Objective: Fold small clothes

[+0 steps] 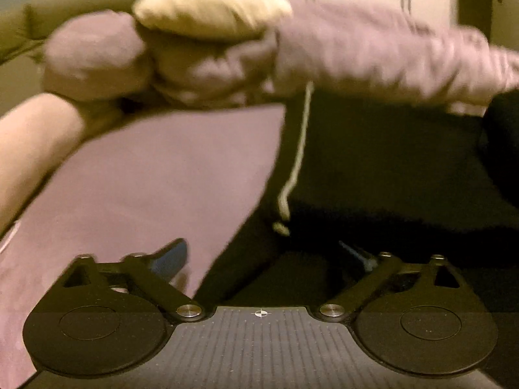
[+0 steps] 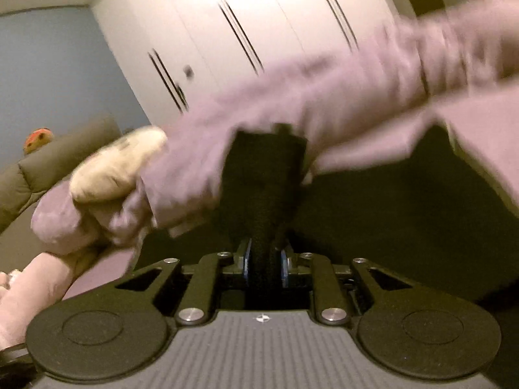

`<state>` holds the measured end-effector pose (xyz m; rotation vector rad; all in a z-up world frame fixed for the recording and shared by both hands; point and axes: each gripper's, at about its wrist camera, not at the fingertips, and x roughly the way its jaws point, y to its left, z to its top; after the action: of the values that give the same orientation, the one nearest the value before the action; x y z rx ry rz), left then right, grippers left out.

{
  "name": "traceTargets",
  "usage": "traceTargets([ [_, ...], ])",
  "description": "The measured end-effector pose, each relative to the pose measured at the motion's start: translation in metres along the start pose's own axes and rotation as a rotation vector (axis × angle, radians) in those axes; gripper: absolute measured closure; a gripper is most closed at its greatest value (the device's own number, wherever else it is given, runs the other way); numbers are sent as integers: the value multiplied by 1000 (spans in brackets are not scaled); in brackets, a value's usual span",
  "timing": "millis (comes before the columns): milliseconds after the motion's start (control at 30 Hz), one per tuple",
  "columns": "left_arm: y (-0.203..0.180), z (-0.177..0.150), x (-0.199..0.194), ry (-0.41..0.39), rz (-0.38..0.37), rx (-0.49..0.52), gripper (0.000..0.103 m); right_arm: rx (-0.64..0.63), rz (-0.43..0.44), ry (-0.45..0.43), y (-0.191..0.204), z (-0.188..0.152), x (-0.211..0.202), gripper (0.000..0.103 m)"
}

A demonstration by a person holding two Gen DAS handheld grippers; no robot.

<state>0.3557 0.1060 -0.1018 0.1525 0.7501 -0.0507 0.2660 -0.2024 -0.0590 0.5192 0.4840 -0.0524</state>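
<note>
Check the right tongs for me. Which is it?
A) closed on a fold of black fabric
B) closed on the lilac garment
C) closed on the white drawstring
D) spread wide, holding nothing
A: in the right wrist view the right tongs are pinched shut on a fold of the black garment rising between them.

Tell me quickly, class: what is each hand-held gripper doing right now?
Left hand-held gripper: open, holding nothing.
Right hand-held gripper: closed on a fold of the black garment.
</note>
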Motion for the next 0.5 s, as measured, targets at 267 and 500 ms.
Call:
traceTargets([
  [267, -1, 0, 15, -32, 7, 26, 15, 228, 77, 39, -48, 5, 20, 67],
  [500, 11, 15, 20, -32, 3, -116, 47, 397, 134, 82, -58, 17, 49, 89],
])
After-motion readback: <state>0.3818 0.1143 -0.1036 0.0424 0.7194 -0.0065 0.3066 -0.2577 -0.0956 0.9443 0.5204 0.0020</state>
